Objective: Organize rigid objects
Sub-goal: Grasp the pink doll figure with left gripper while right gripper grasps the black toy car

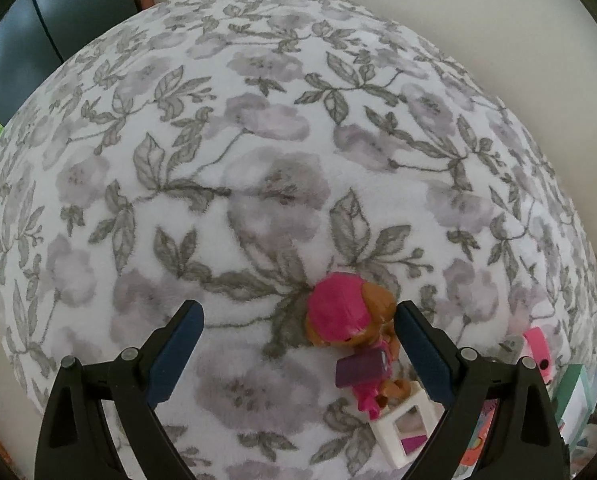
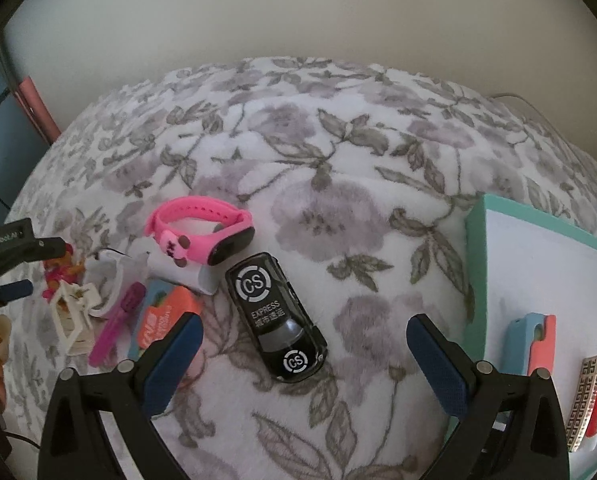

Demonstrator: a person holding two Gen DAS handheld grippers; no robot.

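Setting: a soft blanket point(image 2: 338, 168) with a grey floral print covers the work surface, and small toys lie scattered across it.
Left gripper point(image 1: 298, 328): its two blue-padded tongs are spread wide and grasp nothing. A pink and brown toy puppy figure point(image 1: 352, 326) lies between them, close against the right-hand pad, though whether it touches is unclear.
Right gripper point(image 2: 304, 334): its tongs are also released, wide apart. A black toy car point(image 2: 276, 316) marked "CS Express" rests on the blanket between and just ahead of them, angled diagonally.
Other toys: a pink wristband point(image 2: 202, 232) sits just behind the car; a white clip point(image 2: 72, 316) and a magenta stick point(image 2: 116, 322) lie in a small heap to the left.
Destination: a teal-rimmed tray point(image 2: 474, 264) on the right already holds a blue and coral case point(image 2: 532, 340) and a patterned bar point(image 2: 584, 400).
Step in hand: judging by the layout, both grippers are lined up to pick, none yet lifted.
Next move: likely lower the right gripper over the car, turning to match its diagonal, then close across its narrow sides and carry it to the tray.
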